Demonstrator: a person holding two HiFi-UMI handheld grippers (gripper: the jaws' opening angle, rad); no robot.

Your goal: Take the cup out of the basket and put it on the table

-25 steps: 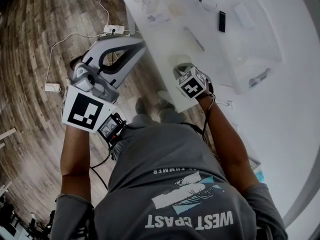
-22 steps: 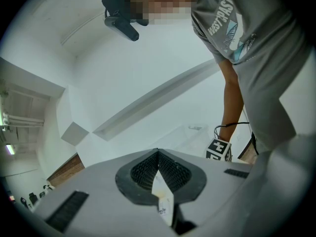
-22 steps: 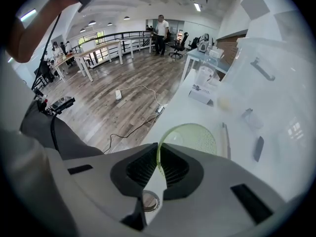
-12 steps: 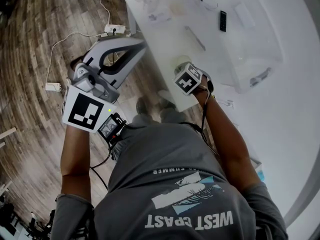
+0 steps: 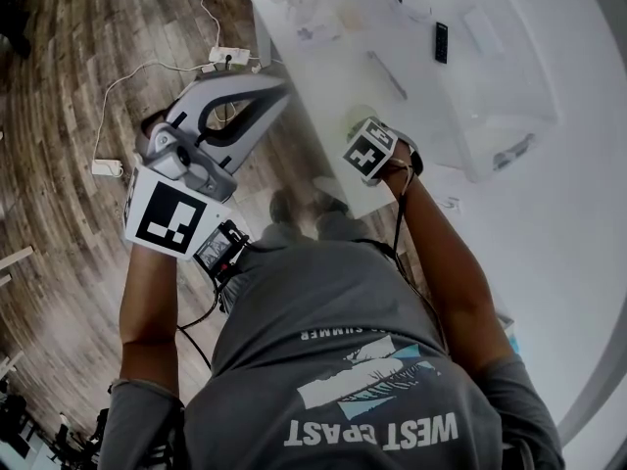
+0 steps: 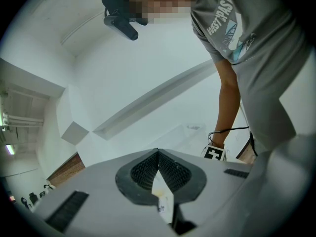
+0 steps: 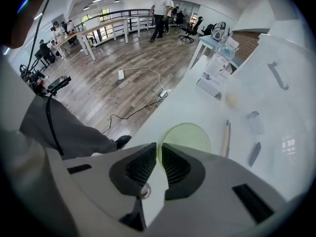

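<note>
Two grippers: left [image 6: 158,154], jaws together, empty; right [image 7: 159,149], jaws just eased to a narrow gap astride the cup [image 7: 190,137] rim, cup on the table [image 7: 197,98] beneath. Risk: a skewed lift snags the rim and tips the cup.

A person in a grey T-shirt [image 5: 353,360] stands at the corner of a white desk [image 5: 549,262], holding the left hand-held gripper [image 5: 272,91] about level over the wooden floor [image 5: 59,86], its tips near the desk edge. The right hand-held gripper [image 5: 364,137] points down over a pale green cup [image 5: 355,116] at the desk's edge; its jaws, which have just been opening, are hidden under its marker cube. Farther along the desk are a pen [image 5: 385,74], a black remote [image 5: 441,42] and a clear basket [image 5: 500,160], and a power strip [image 5: 228,55] lies on the floor.
</note>
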